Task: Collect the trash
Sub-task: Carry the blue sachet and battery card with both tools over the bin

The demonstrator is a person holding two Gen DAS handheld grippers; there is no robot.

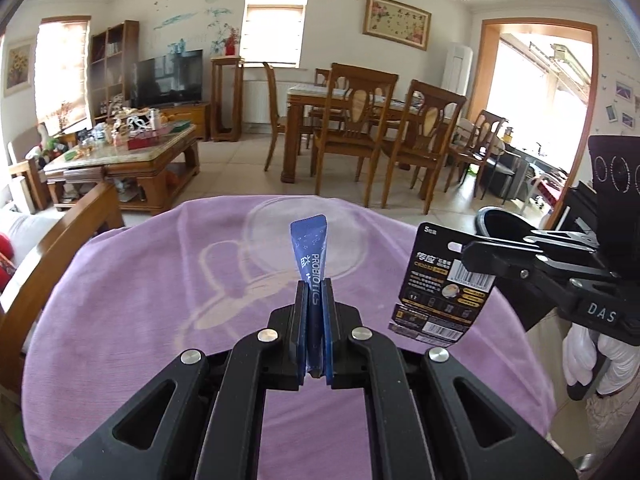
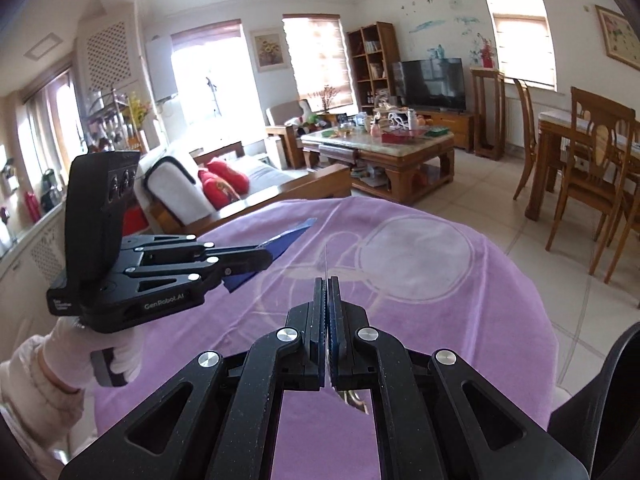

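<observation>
My left gripper (image 1: 316,292) is shut on a blue probiotics sachet (image 1: 310,248), which sticks up above the purple cloth (image 1: 140,300). It also shows in the right wrist view (image 2: 266,258), with the sachet (image 2: 288,236) poking out. My right gripper (image 2: 328,288) is shut on a black battery blister card, seen edge-on (image 2: 326,260). In the left wrist view the card (image 1: 444,280) hangs from the right gripper (image 1: 470,258), raised over the cloth's right side.
A black bin (image 1: 504,224) stands on the floor past the cloth's right edge. A wooden sofa arm (image 1: 60,240) is at the left. A coffee table (image 1: 132,152) and dining chairs (image 1: 356,120) stand beyond.
</observation>
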